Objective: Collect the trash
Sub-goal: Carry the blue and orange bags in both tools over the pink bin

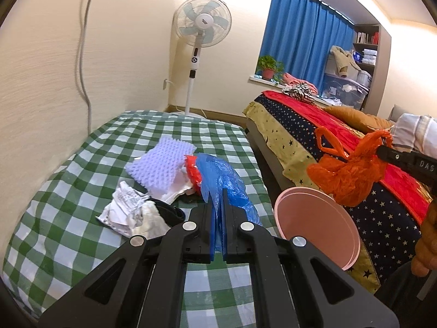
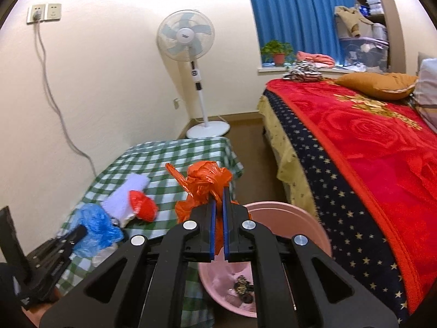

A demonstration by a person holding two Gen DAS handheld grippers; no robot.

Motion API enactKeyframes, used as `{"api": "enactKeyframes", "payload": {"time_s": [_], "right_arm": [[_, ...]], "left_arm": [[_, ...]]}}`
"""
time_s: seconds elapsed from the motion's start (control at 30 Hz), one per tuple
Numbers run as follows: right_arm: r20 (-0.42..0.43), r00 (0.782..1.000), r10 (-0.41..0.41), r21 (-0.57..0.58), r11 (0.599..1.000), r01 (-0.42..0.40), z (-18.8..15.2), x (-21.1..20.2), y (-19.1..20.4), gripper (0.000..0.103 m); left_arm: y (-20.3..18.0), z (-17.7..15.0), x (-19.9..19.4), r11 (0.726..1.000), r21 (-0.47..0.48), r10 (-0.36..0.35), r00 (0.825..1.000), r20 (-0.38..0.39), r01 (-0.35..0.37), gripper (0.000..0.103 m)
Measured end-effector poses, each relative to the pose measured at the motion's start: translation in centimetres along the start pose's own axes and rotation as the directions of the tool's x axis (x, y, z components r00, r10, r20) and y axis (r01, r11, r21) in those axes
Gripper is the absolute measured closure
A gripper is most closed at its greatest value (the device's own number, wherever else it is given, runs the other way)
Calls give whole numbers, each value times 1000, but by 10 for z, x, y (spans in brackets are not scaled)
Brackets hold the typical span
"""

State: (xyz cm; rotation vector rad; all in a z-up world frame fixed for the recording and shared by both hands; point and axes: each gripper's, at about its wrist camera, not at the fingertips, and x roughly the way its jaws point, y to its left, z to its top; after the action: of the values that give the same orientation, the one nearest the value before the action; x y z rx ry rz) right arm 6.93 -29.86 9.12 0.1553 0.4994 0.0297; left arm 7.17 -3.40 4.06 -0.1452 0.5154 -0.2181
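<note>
Right gripper [image 2: 218, 199] is clamped tight on the orange plastic bag [image 2: 203, 184], held up in the air; the pink bin [image 2: 314, 224] lies just below and slightly right of it. Left gripper [image 1: 217, 202] is pinched on the blue plastic bag [image 1: 224, 177] over the checked table [image 1: 68, 191], farther from the bin, so right drops first, I judge.

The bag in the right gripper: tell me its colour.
Orange. The crumpled plastic bag shows best in the right wrist view, pinched in the right gripper.
</note>
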Motion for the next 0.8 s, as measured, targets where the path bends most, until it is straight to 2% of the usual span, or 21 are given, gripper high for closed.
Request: {"api": "enactKeyframes", "payload": {"time_s": [0.13,0.3,0.8], "right_arm": [[-10,999,-31,48,998,31,-8,6,-18,99],[8,996,-93,26,995,92,-10,10,-27,99],[-1,986,-167,70,984,167,-13,17,-55,99]], "left_arm": [[-11,-3,7,1000,24,-19,1000,-2,19,100],[-27,-6,17,998,51,-48,999,-6,48,100],[-77,-11,48,983,104,-147,988,-45,151,100]]}}
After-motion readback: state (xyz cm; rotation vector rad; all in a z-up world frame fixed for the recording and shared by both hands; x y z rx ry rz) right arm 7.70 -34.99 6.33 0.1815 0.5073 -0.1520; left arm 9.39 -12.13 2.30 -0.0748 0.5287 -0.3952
